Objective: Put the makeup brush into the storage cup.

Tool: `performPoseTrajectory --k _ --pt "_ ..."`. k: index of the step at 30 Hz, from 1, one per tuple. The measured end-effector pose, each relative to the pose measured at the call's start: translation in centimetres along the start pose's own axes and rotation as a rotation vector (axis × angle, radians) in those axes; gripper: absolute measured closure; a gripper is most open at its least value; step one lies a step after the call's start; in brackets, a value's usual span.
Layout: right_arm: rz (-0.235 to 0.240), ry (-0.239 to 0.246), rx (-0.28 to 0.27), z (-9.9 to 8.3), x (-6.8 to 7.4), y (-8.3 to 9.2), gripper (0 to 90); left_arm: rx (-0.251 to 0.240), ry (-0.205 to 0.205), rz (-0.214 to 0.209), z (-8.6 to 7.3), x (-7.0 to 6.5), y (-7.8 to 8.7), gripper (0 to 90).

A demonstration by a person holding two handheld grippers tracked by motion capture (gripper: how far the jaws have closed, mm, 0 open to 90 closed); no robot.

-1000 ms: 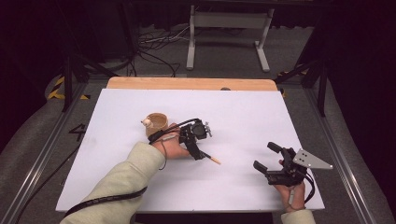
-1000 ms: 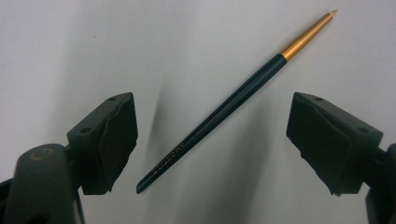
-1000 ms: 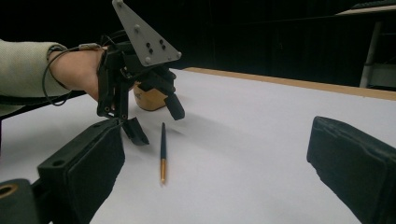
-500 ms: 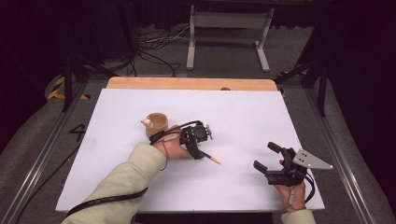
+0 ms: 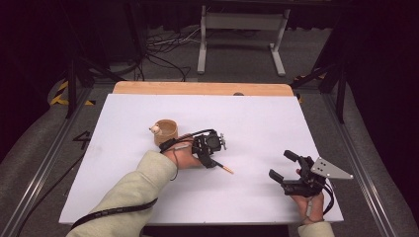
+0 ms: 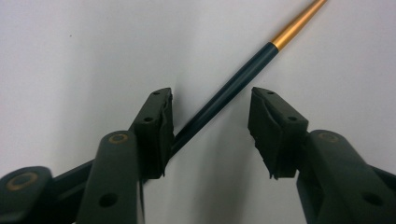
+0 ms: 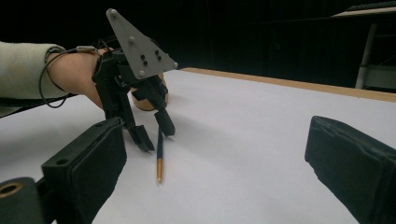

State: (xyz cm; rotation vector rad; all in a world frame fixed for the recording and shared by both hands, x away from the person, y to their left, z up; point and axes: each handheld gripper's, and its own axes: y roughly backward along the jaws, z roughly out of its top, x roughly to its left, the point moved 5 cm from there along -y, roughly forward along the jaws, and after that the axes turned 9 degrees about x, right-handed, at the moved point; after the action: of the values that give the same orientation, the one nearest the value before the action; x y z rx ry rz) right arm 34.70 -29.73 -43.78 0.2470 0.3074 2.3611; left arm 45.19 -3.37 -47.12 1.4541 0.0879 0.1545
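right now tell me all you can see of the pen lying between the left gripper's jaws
The pen is a slim, smooth rod with a dark teal-black body and a gold tapered end, lying flat on the white table. The left gripper straddles it, its jaws just closing; one pad touches the body, the other stands apart. The gold tip points away toward the right gripper.

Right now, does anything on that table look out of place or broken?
Nothing stands out. A dark stick with a gold tip lies flat on the white table, between the left claw jaws. A small wooden cup stands upright nearby.
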Motion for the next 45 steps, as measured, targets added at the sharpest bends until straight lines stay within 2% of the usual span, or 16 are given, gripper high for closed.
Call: performPoseTrajectory --k 2,3,5,12,13,17,19,22,27,31,38,41,42,43,44,45 --pt "0.0 0.0 -0.001 0.0 0.0 0.0 5.2 -0.004 0.0 -0.013 0.0 -0.1 0.0 55.0" --pt "0.001 -0.001 -0.001 0.0 0.0 0.0 5.2 0.006 -0.004 -0.019 0.1 -0.1 0.0 60.6" --pt "0.006 -0.002 0.0 0.0 0.0 0.0 5.6 0.007 -0.006 -0.029 0.2 -0.4 0.0 64.8" --pt "0.008 -0.007 -0.003 0.0 0.0 0.0 5.6 0.038 -0.03 -0.025 0.3 -0.6 0.1 81.3" --pt "0.008 -0.007 -0.003 0.0 0.0 0.0 5.6 0.054 -0.027 -0.026 0.3 -0.6 0.2 82.6" --pt "0.01 -0.009 -0.004 -0.1 0.0 0.0 5.7 0.048 -0.025 -0.021 0.4 -0.7 0.1 82.9" --pt "0.011 -0.008 -0.004 0.0 0.0 0.0 5.7 0.067 -0.032 -0.017 0.5 -0.7 0.2 83.2" --pt "0.011 -0.008 -0.003 -0.1 0.0 0.0 5.8 0.065 -0.028 -0.02 0.6 -0.6 0.1 83.3" --pt "0.012 -0.007 -0.004 0.0 0.0 0.0 5.8 0.072 -0.007 -0.016 0.5 -0.4 0.3 83.4" --pt "0.011 -0.009 -0.006 0.0 0.0 0.0 5.8 0.054 0.015 -0.016 0.2 -0.1 0.8 83.5" --pt "0.009 -0.009 -0.007 0.0 0.0 0.0 5.8 0.01 0.022 -0.013 -0.2 0.3 2.3 83.5" --pt "0.011 -0.005 -0.006 0.0 0.0 0.0 5.8 -0.031 0.037 -0.012 -0.4 0.4 3.2 83.5" --pt "0.011 -0.006 -0.006 0.0 0.0 0.0 5.9 -0.031 0.037 -0.012 -0.4 0.4 3.2 83.5" --pt "0.01 -0.007 -0.007 0.0 0.0 0.0 5.9 -0.068 0.048 -0.013 -0.6 0.4 3.9 83.5" --pt "0.01 -0.007 -0.007 0.0 0.0 0.0 5.9 -0.068 0.048 -0.013 -0.6 0.4 3.9 83.5" --pt "0.01 -0.006 -0.005 0.0 0.1 -0.1 5.9 -0.088 0.054 -0.009 -0.7 0.5 4.3 83.5"
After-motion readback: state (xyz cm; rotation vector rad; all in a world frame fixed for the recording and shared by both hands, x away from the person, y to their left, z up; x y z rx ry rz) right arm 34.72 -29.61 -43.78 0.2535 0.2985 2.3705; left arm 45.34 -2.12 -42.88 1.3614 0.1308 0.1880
